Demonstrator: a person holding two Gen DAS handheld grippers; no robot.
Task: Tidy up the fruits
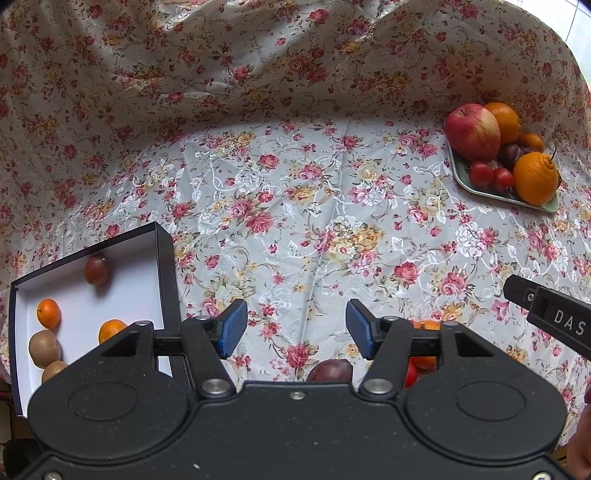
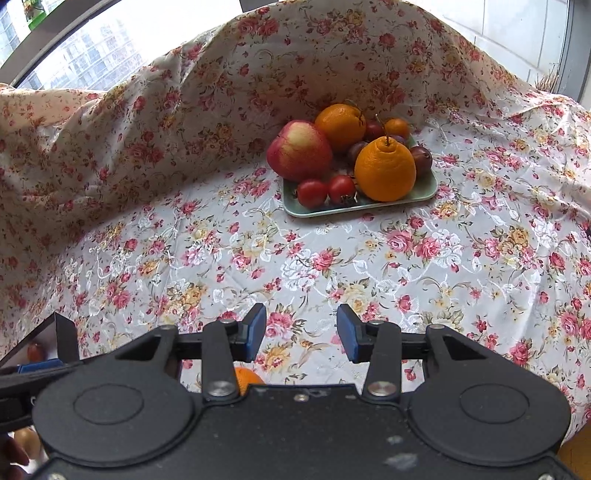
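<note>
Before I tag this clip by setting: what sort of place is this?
Probably a home, by a high-rise window: a table under a floral cloth, a tray of fruit, tiled wall behind.

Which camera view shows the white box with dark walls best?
The left wrist view: the white box with dark walls lies open at the lower left, with fruit inside. The right wrist view shows only one dark corner at its left edge.

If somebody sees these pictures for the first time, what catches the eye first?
The green tray heaped with fruit at the far side of the floral cloth: a red apple and a knobbly orange stand out. Next, the dark box at near left, holding small fruit.
</note>
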